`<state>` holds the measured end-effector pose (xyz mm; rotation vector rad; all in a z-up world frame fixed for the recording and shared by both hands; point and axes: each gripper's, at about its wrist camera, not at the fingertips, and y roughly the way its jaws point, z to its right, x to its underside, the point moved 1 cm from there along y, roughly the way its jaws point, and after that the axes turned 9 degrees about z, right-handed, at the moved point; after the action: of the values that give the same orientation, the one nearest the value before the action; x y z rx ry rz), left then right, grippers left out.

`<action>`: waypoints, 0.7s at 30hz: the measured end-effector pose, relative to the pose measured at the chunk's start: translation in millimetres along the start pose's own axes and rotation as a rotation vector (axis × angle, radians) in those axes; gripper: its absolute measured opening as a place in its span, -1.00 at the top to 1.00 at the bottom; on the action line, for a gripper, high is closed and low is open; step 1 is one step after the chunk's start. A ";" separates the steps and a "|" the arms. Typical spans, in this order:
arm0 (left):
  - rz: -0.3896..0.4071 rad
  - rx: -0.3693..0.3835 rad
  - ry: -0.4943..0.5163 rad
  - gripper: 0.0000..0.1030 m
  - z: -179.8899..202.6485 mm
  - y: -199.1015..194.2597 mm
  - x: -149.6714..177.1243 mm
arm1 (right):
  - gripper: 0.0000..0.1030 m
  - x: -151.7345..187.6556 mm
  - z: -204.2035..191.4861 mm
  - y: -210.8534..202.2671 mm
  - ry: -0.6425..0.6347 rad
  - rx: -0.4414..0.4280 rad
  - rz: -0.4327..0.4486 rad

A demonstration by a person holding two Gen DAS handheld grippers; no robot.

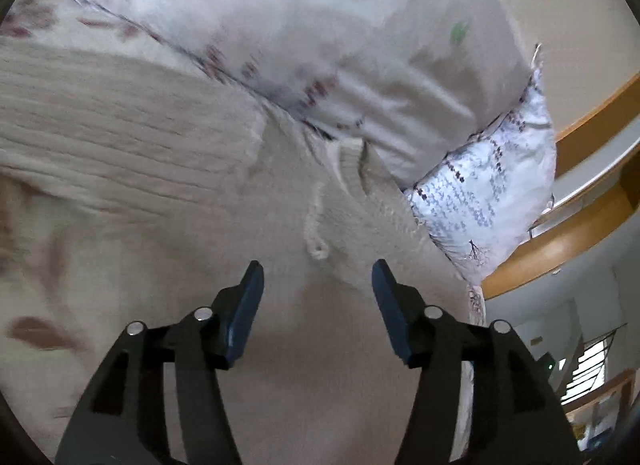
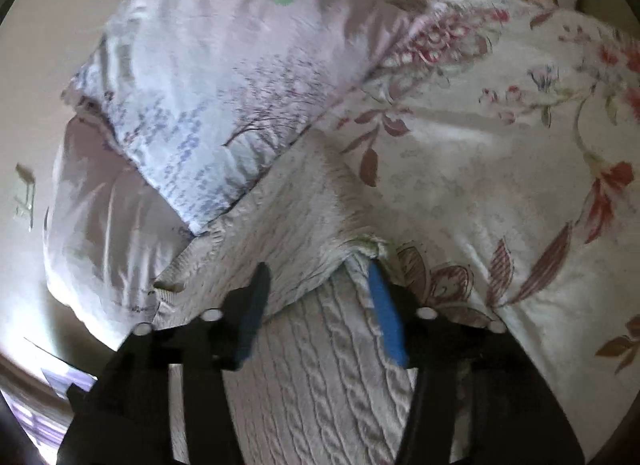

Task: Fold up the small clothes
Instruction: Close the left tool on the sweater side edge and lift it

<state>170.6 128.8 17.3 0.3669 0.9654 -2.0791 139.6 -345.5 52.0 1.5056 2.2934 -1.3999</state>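
A cream cable-knit sweater [image 1: 120,137] lies on a bed. In the left wrist view its ribbed body fills the left, and a knitted cord with a loop [image 1: 318,251] hangs just ahead of my left gripper [image 1: 318,277], which is open and empty above the fabric. In the right wrist view the sweater [image 2: 320,365] runs between the fingers of my right gripper [image 2: 320,281], which is open. A folded-over part of the knit [image 2: 288,225] lies just past its fingertips [image 2: 378,277].
Two pale printed pillows [image 1: 320,45] [image 2: 224,77] lie at the head of the bed. A floral bedsheet [image 2: 500,165] covers the mattress. A wooden headboard [image 1: 592,121] curves at the right of the left wrist view.
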 end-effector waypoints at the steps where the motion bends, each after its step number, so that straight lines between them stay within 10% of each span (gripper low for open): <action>1: 0.021 -0.012 -0.001 -0.10 -7.4 -12.7 -2.9 | -0.23 2.5 -3.5 -2.7 -0.019 -0.010 0.000; 11: 0.251 -0.316 -0.207 0.04 -124.9 -108.4 -42.0 | -0.27 51.9 -44.4 12.5 -0.189 -0.202 -0.133; 21: 0.321 -0.286 -0.442 0.08 -170.5 -106.3 -58.4 | -0.32 61.9 -50.1 15.2 -0.234 -0.247 -0.160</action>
<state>115.4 328.7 -10.4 -0.0839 0.8517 -1.6085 138.8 -265.1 41.2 1.0515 2.3749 -1.1967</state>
